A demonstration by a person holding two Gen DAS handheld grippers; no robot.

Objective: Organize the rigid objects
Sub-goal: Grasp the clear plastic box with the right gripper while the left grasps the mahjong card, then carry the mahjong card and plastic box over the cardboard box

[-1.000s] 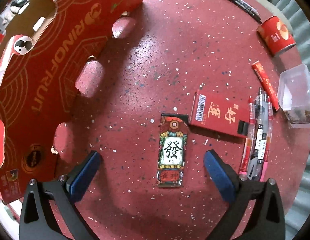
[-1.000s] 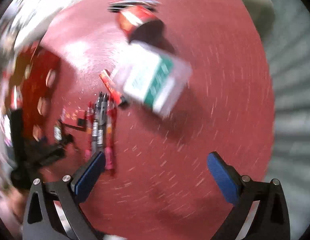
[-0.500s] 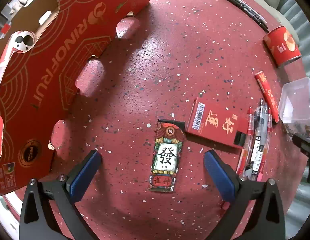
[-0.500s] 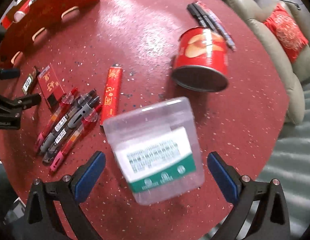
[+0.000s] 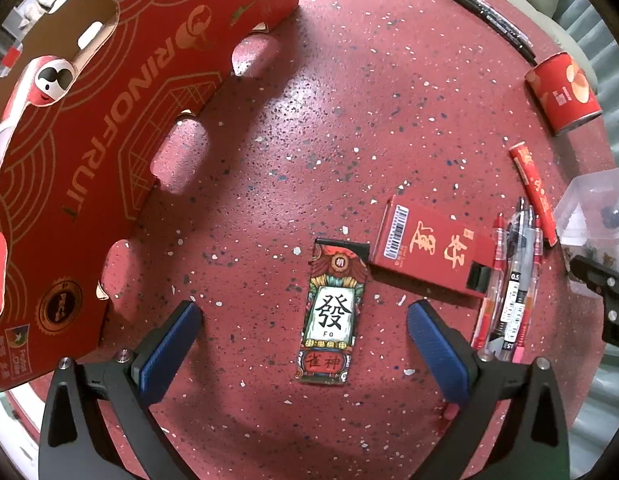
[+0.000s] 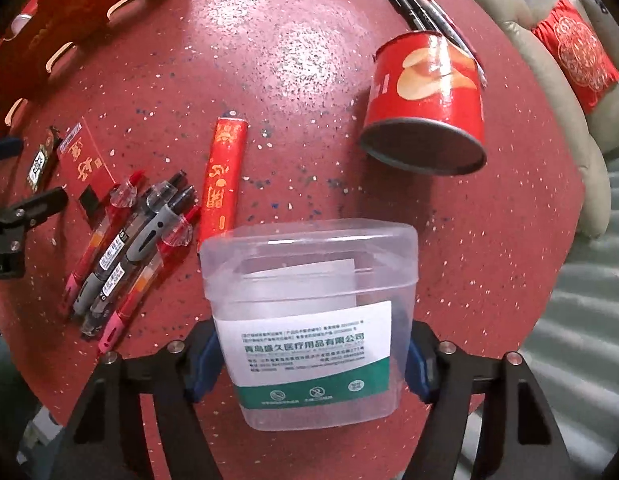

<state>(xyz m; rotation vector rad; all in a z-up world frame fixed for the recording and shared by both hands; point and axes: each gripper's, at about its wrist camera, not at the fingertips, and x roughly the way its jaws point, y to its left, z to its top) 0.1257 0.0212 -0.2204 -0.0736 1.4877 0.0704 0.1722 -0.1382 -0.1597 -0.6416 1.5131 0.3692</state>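
My right gripper (image 6: 309,356) points down over a clear plastic box (image 6: 309,280) with a white and green label. Its jaws are closing, and both blue pads (image 6: 201,360) touch the box's side walls. In the left wrist view my left gripper (image 5: 305,312) hangs open above a mahjong-print card (image 5: 331,316) lying flat on the red speckled table (image 5: 309,120); its pads stand apart from the card. A red packet (image 5: 429,252) with gold characters overlaps the card's top right corner.
Several gel pens (image 6: 129,248) and a red stick pack (image 6: 225,176) lie left of the clear box. A red can (image 6: 425,108) lies on its side behind it, with black pens (image 6: 421,4) beyond. A red cardboard fruit crate (image 5: 89,120) stands at the left.
My right gripper has swung and dropped over the clear box, and its jaws have narrowed onto the box's sides. The left gripper has stayed over the card.
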